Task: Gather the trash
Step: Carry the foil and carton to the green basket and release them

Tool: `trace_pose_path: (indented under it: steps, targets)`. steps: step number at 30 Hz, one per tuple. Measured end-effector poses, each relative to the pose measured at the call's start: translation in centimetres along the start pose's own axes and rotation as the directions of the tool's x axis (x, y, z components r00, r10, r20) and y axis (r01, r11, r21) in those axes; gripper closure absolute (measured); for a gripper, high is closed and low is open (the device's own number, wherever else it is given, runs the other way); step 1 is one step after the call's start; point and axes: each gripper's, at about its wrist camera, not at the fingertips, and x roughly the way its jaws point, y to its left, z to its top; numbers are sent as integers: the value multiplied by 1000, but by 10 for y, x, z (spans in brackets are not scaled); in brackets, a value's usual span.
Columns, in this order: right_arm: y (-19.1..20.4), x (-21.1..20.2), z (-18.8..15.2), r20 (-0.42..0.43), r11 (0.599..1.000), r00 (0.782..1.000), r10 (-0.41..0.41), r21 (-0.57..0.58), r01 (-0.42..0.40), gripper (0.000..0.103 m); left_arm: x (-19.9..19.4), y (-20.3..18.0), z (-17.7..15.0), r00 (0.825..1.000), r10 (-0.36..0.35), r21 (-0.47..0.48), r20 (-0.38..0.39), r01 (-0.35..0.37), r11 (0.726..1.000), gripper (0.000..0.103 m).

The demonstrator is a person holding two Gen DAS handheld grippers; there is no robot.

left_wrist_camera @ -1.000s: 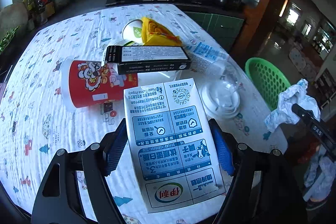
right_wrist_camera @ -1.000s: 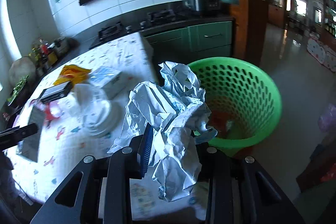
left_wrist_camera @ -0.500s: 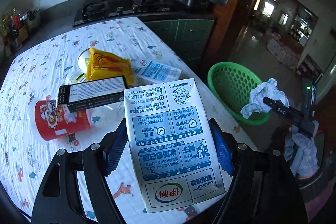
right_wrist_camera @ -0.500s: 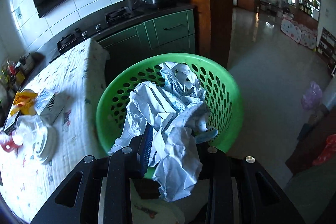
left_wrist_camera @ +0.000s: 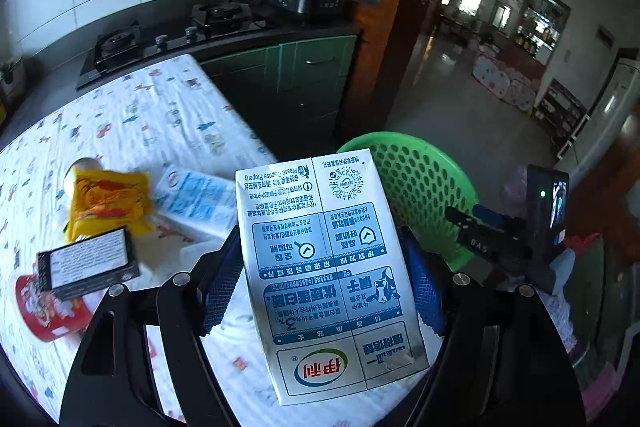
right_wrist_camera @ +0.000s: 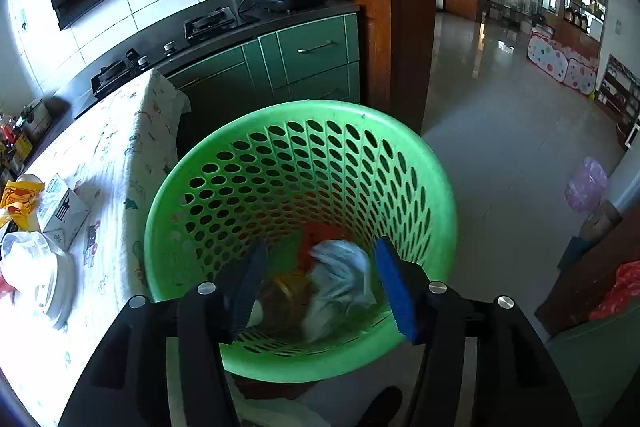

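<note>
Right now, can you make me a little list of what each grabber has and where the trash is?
left tool: shut on white and blue milk carton
right tool: open, holding nothing, above round green plastic basket
crumpled white paper: inside the basket
on patterned tablecloth: yellow snack bag, black box, red cup

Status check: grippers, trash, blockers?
Left gripper shut on blue-white milk carton. Right gripper open over green perforated basket; crumpled white paper inside. No blockers.

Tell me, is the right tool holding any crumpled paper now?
No. The right tool stands open above the green perforated plastic basket, and the crumpled white paper lies inside the basket.
</note>
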Motion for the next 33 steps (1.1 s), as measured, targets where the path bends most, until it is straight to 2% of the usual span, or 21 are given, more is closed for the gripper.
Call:
trace_pose_path:
  steps: [5,16,22,33]
  targets:
    - [-5,-8,-1,16,1000,1000,10,-6,-9,43,27,-25,17,999,-48,55,-21,49,997,29]
    - [-12,-32,-17,53,997,998,-21,-77,25,31,108,-70,37,988,-77,100,-134,90,991,29]
    - [-18,-36,-23,62,995,998,-23,-91,28,30,144,-85,43,979,-91,84,-180,108,991,29]
    - [-39,-39,-30,67,996,997,-38,-74,43,29,176,-112,41,970,-114,75,-213,132,988,29]
